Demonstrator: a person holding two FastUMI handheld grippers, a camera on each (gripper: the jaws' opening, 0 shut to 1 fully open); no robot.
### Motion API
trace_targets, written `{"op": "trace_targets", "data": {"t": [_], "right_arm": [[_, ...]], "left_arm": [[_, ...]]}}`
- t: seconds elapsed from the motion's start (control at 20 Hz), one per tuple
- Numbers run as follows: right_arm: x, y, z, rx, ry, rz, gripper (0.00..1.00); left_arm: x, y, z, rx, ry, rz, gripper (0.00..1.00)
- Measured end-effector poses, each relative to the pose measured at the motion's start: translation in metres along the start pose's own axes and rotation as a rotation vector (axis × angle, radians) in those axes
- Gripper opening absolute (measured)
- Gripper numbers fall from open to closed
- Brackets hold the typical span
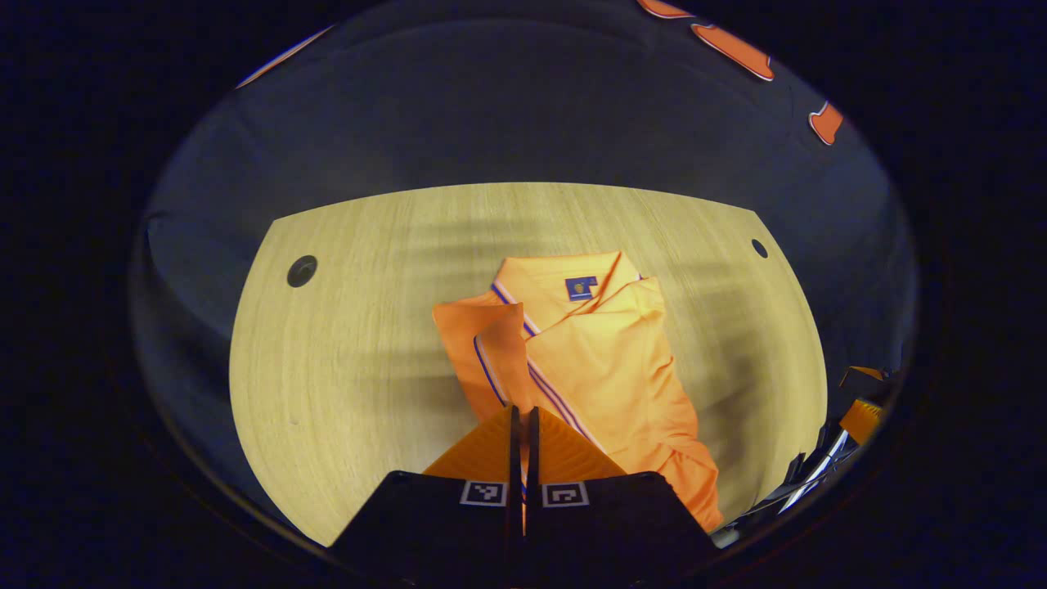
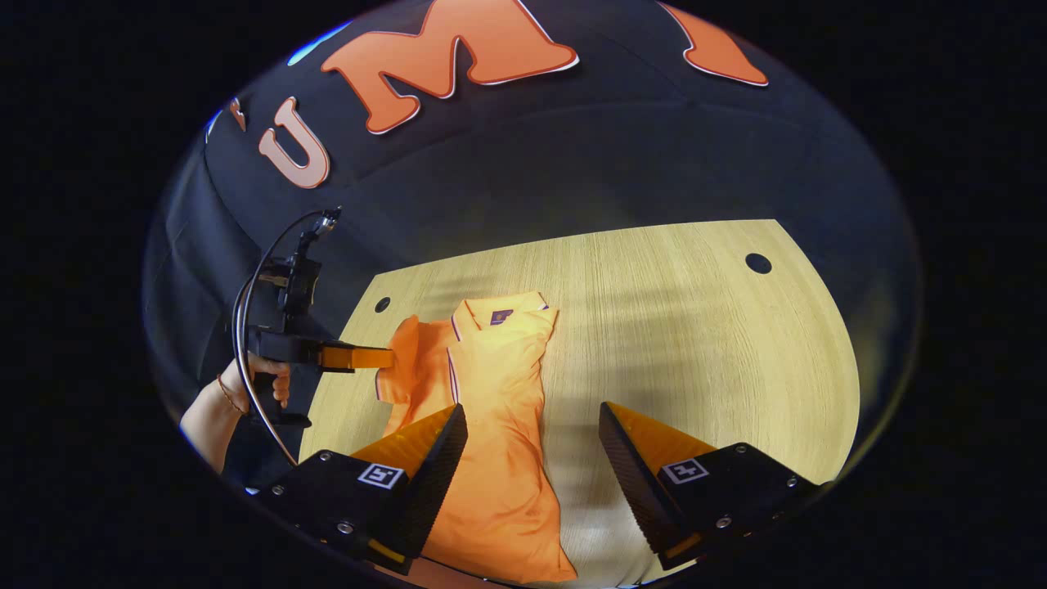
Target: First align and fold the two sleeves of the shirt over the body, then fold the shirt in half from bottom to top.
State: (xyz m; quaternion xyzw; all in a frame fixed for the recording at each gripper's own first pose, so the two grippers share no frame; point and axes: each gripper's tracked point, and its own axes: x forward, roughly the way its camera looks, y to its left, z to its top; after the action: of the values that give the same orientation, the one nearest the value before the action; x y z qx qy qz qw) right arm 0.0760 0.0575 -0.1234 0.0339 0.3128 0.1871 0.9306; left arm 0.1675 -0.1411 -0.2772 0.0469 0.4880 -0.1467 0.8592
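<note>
An orange polo shirt [image 1: 605, 360] with a blue collar label lies lengthwise on the wooden table [image 1: 352, 327], collar at the far end. Its right side lies folded over the body. My left gripper [image 1: 523, 413] is shut on the shirt's left sleeve [image 1: 495, 352], which stands raised off the table. The right gripper view shows that gripper [image 2: 384, 357] pinching the lifted sleeve [image 2: 405, 335], with a hand [image 2: 245, 384] holding it. My right gripper [image 2: 532, 407] hangs open above the table beside the shirt's [image 2: 499, 393] lower half, with nothing between its fingers.
The table has small round holes near its far corners [image 1: 302, 271] [image 1: 759, 247] [image 2: 758, 263]. Bare wood [image 2: 695, 327] stretches to the right of the shirt. Black cloth walls the booth behind the table. Part of the right gripper [image 1: 851, 425] shows at the left gripper view's right edge.
</note>
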Motion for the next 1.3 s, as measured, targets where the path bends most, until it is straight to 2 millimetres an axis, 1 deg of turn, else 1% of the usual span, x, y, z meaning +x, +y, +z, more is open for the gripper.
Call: {"op": "trace_targets", "data": {"t": [0.1,0.3,0.4,0.45,0.5,0.55,0.65,0.7,0.75,0.8,0.85,0.9,0.95,1.0,1.1,1.2,1.3], "right_arm": [[-0.002,-0.006,-0.004,-0.001,0.003,-0.007,0.99],[-0.005,-0.018,-0.014,0.016,0.014,-0.019,0.99],[-0.005,-0.022,-0.019,0.025,0.021,-0.024,0.99],[-0.005,-0.025,-0.020,0.025,0.025,-0.026,0.99],[-0.005,-0.027,-0.021,0.026,0.028,-0.029,0.99],[-0.004,-0.028,-0.022,0.025,0.031,-0.031,0.99],[-0.006,-0.029,-0.023,0.028,0.035,-0.033,0.99],[-0.005,-0.029,-0.024,0.029,0.036,-0.033,0.99],[-0.004,-0.030,-0.026,0.030,0.038,-0.039,0.99],[-0.004,-0.032,-0.028,0.032,0.041,-0.049,0.99],[-0.004,-0.033,-0.030,0.031,0.046,-0.058,0.99],[-0.003,-0.032,-0.033,0.030,0.051,-0.061,0.99],[-0.003,-0.029,-0.035,0.031,0.057,-0.059,0.99],[-0.004,-0.025,-0.038,0.029,0.061,-0.055,0.99],[-0.003,-0.018,-0.045,0.015,0.073,-0.054,0.99],[-0.001,-0.011,-0.054,-0.001,0.090,-0.057,0.99],[0.000,-0.003,-0.068,-0.019,0.111,-0.057,0.99]], "left_arm": [[0.008,-0.024,0.002,-0.005,0.005,-0.039,0.01],[0.024,-0.053,0.000,0.000,0.033,-0.065,0.01],[0.033,-0.061,-0.005,-0.009,0.051,-0.055,0.01],[0.037,-0.067,-0.004,-0.020,0.050,-0.070,0.01],[0.044,-0.072,-0.005,-0.038,0.051,-0.080,0.03],[0.045,-0.074,-0.005,-0.055,0.053,-0.087,0.04],[0.045,-0.076,-0.006,-0.088,0.059,-0.100,0.10],[0.044,-0.080,-0.006,-0.102,0.047,-0.115,0.12],[0.043,-0.083,-0.003,-0.113,0.025,-0.131,0.27],[0.044,-0.084,-0.003,-0.120,0.013,-0.137,0.48],[0.039,-0.081,-0.003,-0.131,0.004,-0.132,0.66],[0.035,-0.076,-0.004,-0.141,-0.005,-0.120,0.79],[0.026,-0.074,-0.006,-0.149,-0.012,-0.116,0.92],[0.019,-0.074,-0.010,-0.146,-0.019,-0.125,1.00],[0.000,-0.069,-0.021,-0.138,-0.028,-0.130,0.99],[-0.018,-0.056,-0.035,-0.113,-0.043,-0.100,0.99],[-0.036,-0.043,-0.053,-0.087,-0.062,-0.075,0.99]]}}
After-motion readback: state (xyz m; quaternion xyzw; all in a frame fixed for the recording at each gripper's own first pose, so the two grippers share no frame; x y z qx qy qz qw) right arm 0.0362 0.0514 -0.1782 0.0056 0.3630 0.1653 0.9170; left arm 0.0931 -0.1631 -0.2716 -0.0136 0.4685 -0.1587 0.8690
